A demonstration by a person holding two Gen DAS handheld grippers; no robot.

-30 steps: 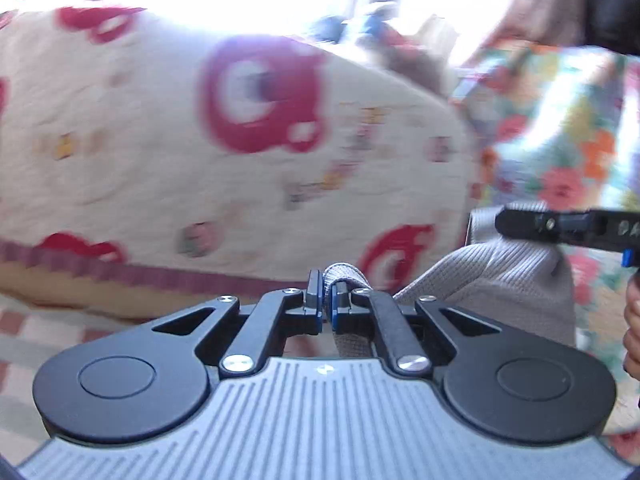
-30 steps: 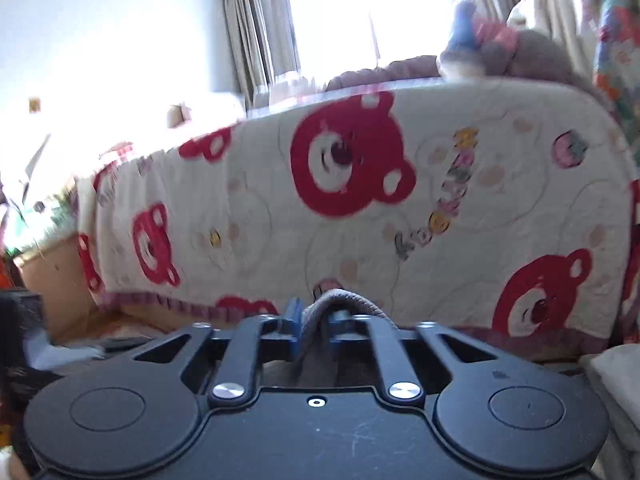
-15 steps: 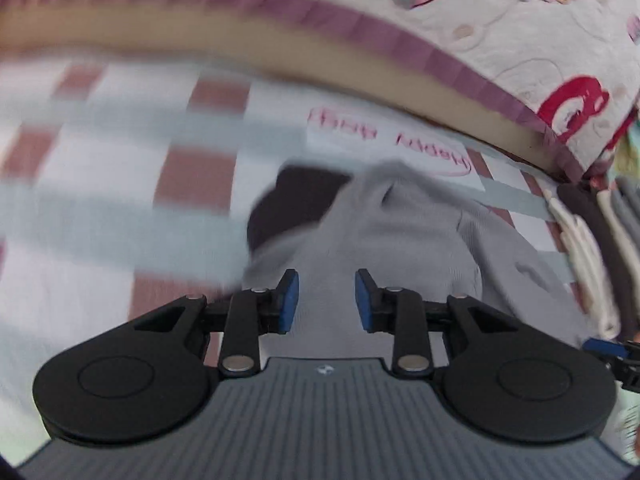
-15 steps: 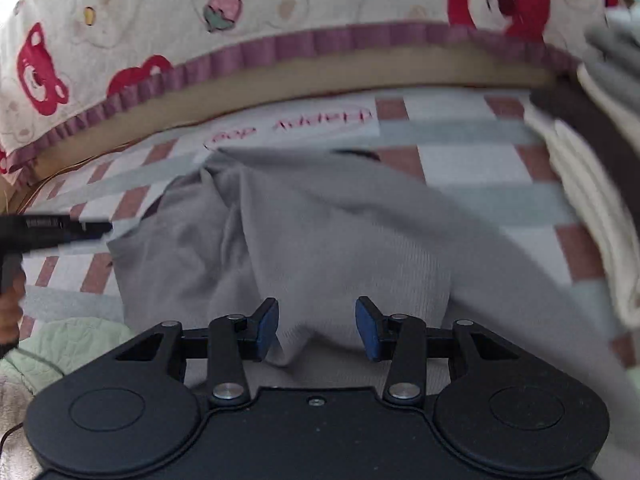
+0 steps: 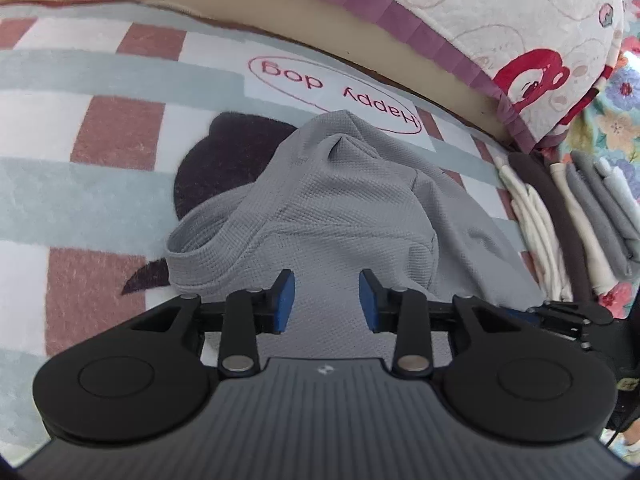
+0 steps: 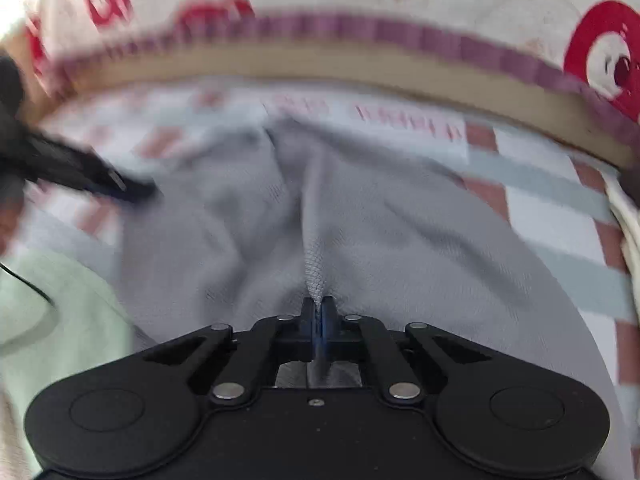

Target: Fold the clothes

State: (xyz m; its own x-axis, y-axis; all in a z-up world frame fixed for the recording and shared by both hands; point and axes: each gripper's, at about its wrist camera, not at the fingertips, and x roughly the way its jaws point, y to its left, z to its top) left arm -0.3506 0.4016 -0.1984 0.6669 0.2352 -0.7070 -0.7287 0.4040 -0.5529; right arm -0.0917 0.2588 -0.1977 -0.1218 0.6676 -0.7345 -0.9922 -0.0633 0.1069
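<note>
A grey waffle-knit garment [image 5: 344, 216] lies crumpled on the checked rug [image 5: 120, 128]. My left gripper [image 5: 326, 302] hovers low over its near part. Its jaws are opening, and the blue pads [image 5: 285, 300] stand apart with cloth under them, not pinched. In the right wrist view the same garment [image 6: 420, 240] spreads out ahead, blurred. My right gripper [image 6: 319, 314] is shut on a thin raised ridge of that cloth. The left gripper [image 6: 80, 176] shows as a dark blur at the left there. The right gripper [image 5: 572, 316] shows at the right edge of the left wrist view.
A bed with a bear-print quilt [image 5: 520, 20] runs along the back. A stack of folded clothes [image 5: 560, 216] sits at the rug's right edge. A dark patch [image 5: 224, 160] lies on the rug behind the garment. A pale green blanket [image 6: 60, 308] is at the near left.
Both grippers dropped from in front of the bed down to the rug, and the garment now lies there. The left gripper let go and opened. The right opened, then shut on a fold.
</note>
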